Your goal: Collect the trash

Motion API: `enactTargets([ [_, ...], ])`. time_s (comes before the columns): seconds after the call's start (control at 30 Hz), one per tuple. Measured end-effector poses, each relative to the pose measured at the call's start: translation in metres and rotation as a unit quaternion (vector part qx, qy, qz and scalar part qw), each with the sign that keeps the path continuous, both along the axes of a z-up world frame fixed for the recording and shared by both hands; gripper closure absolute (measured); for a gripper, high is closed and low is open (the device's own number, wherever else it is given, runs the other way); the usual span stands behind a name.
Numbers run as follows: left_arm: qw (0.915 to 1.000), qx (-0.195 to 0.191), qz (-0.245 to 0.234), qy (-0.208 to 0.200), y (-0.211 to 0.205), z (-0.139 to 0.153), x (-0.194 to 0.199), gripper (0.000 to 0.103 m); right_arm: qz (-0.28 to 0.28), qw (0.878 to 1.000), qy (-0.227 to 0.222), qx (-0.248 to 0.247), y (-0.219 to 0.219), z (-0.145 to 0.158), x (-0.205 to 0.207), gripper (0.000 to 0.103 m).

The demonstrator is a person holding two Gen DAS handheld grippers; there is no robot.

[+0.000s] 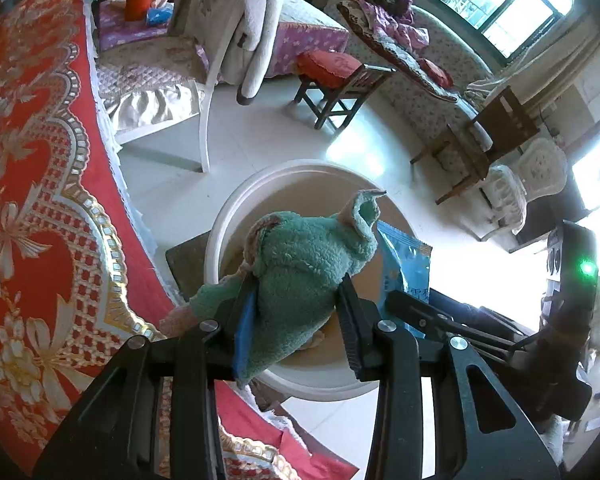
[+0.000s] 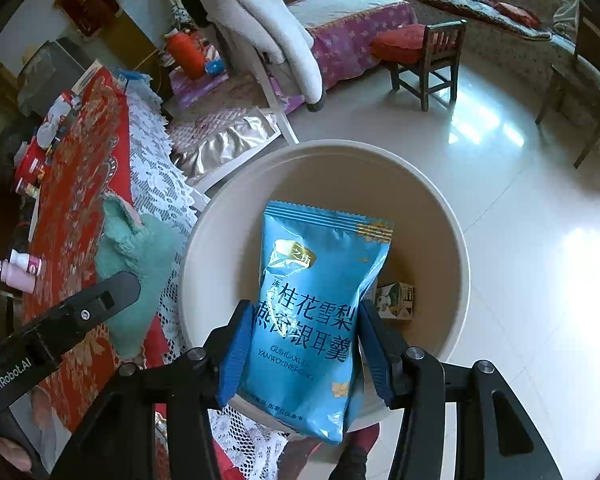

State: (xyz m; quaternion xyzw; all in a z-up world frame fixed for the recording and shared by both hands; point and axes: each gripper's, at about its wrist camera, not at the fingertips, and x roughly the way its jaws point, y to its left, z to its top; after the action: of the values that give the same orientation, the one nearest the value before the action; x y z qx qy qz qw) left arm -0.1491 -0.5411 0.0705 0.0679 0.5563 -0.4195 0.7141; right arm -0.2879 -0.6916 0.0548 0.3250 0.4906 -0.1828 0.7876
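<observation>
Both hand-held grippers (image 1: 296,312) (image 2: 300,344) clamped, angled down

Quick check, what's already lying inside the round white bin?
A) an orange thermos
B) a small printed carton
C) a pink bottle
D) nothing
B: in the right wrist view a small printed carton lies on the floor of the bin, beside the blue snack packet that the right claw holds above it.
</observation>
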Motion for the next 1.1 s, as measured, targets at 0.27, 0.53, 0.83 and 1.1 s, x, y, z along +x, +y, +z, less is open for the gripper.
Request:
enactTargets([
  [0.27, 0.9999, -0.006, -0.001, 0.012, -0.002, -0.004, 0.000, 0.063, -0.006, 1.000, 0.002, 0.014, -0.006, -0.005, -0.002, 0.046],
  [0.53, 0.9991, -0.034, -0.010, 0.024, -0.002, -0.002, 0.003, 0.046, -0.011, 1.000, -0.002, 0.012, -0.007, -0.002, -0.003, 0.035],
  [0.83, 0.9981, -0.024, 0.007, -0.056, 0.010, 0.018, -0.005, 0.041, -0.002, 0.999, -0.018, -0.032, 0.007, 0.019, -0.013, 0.035],
  [1.1, 0.9907, -0.021, 0.030, -0.131, 0.034, 0.051, -0.015, 0.041, -0.006, 0.994, -0.048, -0.096, 0.029, 0.053, -0.022, 0.035],
])
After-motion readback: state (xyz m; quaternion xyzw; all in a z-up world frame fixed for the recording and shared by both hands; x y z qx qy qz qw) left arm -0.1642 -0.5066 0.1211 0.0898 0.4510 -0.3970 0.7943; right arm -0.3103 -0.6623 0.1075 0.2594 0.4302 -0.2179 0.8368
